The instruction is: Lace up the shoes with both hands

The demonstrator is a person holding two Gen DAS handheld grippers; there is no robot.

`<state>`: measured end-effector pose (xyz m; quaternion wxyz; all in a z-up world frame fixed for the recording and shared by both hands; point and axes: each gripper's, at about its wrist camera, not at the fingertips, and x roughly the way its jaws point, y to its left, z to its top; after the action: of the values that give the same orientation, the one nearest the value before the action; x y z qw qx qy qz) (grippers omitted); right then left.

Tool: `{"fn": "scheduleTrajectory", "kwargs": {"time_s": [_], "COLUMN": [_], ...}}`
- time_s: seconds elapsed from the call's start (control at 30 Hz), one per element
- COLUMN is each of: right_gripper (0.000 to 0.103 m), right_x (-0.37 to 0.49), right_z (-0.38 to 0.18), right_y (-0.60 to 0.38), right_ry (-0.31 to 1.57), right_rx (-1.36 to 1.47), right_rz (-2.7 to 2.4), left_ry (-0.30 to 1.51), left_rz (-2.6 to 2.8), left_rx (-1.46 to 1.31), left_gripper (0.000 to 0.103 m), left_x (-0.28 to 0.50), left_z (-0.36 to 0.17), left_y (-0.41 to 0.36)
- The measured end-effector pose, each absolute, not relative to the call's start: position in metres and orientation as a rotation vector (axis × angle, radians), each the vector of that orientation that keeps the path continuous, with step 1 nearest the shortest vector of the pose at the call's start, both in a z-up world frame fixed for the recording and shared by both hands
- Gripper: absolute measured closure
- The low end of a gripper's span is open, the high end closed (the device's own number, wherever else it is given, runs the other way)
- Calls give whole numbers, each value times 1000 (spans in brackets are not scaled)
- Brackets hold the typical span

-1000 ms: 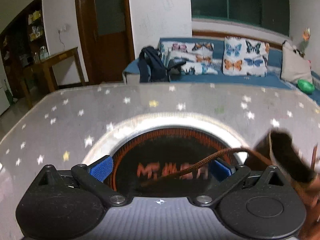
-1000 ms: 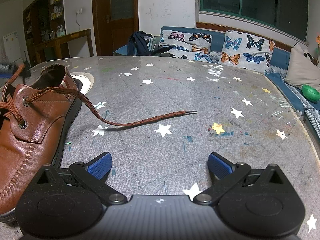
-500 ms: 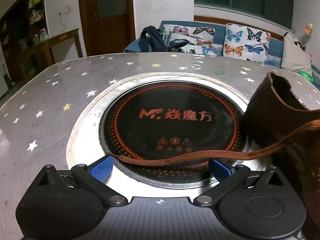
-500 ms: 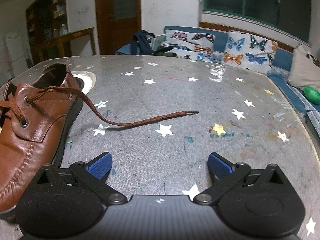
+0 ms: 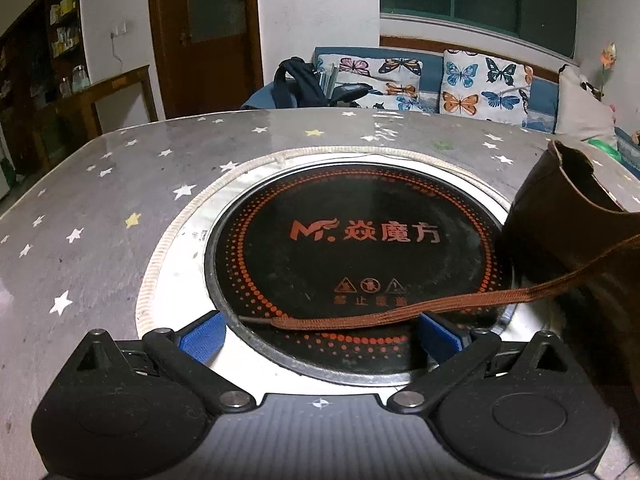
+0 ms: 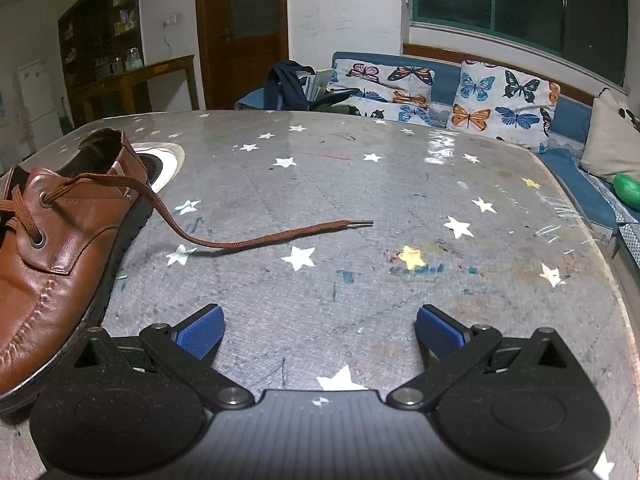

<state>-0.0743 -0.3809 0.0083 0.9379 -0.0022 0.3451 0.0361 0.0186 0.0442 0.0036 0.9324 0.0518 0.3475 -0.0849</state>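
Brown leather shoe [image 6: 60,240] is set beside the inset cooktop [image 5: 352,248]; both lace ends [image 5: 400,314] [image 6: 280,236] are laid outward for pickup. Left gripper [image 5: 320,330] and right gripper [image 6: 318,330] are spread, empty.

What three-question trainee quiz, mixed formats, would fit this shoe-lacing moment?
1. True or false: the right gripper has clamped the lace end on the starred table.
2. In the left wrist view, the other lace end lies across what? A) a cushion B) the black round cooktop C) a backpack
3. Fill in: the shoe is ____ in colour.

Key:
1. False: its jaws are wide apart and the lace lies ahead of them, untouched.
2. B. It runs between the open jaws of the left gripper.
3. Brown.
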Motion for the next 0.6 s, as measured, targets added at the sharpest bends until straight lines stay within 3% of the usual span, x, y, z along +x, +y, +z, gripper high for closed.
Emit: {"fn": "scheduleTrajectory", "kwargs": {"time_s": [0.6], "right_gripper": [0], "right_x": [-75], "right_z": [9], "right_y": [-380], "right_ry": [703], "right_rx": [-5], "right_rz": [73], "left_ry": [708], "left_rz": [-199], "left_rx": [98], "left_gripper": [0], "left_x": [41], "left_z": [1], "left_y": [49]}}
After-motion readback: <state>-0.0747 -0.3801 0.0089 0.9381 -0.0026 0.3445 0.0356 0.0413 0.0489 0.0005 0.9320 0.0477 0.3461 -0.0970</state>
